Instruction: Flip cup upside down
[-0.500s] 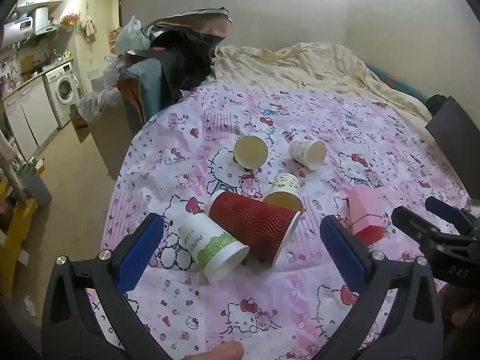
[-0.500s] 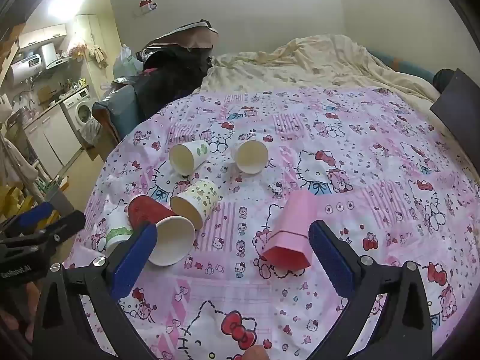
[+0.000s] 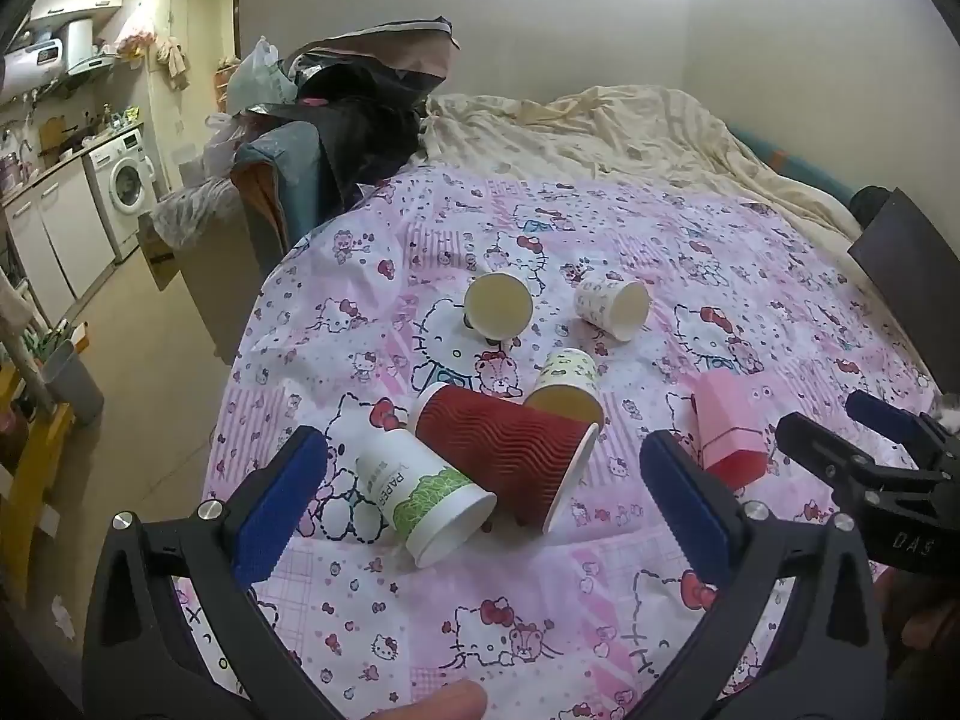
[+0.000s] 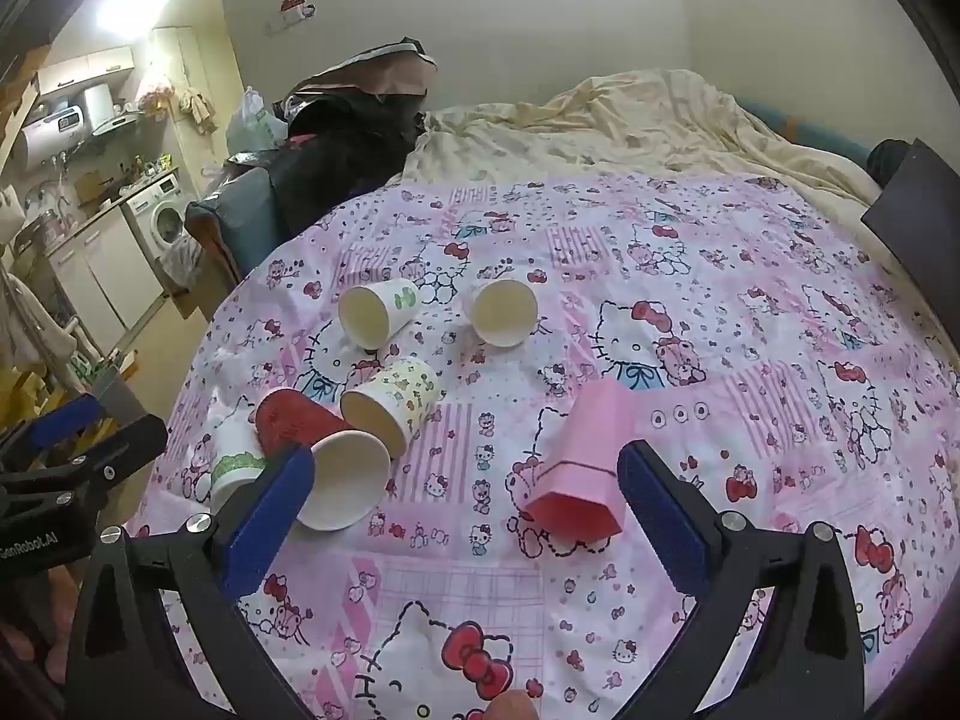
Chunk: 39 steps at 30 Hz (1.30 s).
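The pink paper cup point(image 4: 585, 462) lies on its side at lower centre of the right wrist view, mouth toward the camera. It looks light, thin-walled and easily crushed, so a gentle pinch across mid-body seems best. The right gripper point(image 4: 465, 516) gapes wide and empty before it; the left gripper point(image 3: 483, 507), equally wide, faces the red ribbed cup point(image 3: 504, 450) on the Hello Kitty sheet point(image 4: 750, 312).

A small one-room home, sleeping and cooking areas sharing one space; a bed point(image 3: 600, 228) with a pink cartoon-cat sheet point(image 3: 660, 276) and a rumpled cream blanket point(image 3: 600, 126) fills most of the view; at the left stands a kitchen counter point(image 3: 66, 156) with a front-loading washing machine point(image 3: 126, 189) under it, white cabinets point(image 3: 54, 234), and a wall-mounted water heater point(image 3: 30, 60); bags and clothes point(image 3: 354, 90) are piled beside the bed.
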Tool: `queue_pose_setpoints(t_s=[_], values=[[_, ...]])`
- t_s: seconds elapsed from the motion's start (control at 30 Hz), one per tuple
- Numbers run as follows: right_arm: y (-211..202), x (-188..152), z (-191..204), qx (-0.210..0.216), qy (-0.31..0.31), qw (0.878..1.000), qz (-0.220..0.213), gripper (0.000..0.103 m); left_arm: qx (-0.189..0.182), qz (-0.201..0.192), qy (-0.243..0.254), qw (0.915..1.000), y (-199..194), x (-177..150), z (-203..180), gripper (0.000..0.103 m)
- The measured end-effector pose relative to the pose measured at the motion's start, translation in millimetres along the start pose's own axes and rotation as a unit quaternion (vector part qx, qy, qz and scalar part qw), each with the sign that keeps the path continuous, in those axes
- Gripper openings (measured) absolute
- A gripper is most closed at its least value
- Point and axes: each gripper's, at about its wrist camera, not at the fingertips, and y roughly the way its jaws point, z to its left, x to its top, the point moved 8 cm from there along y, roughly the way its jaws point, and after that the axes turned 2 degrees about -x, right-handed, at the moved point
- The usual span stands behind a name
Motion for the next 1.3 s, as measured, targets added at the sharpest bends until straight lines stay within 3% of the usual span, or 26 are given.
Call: queue_pose_setpoints(t_s=[1.3], values=[[-1.0,1.1,-1.4,-0.004,-0.005,1.000,-0.002,0.103,0.001,-0.001,-0.001,1.0000,0.7,3.3,4.1,0.103]])
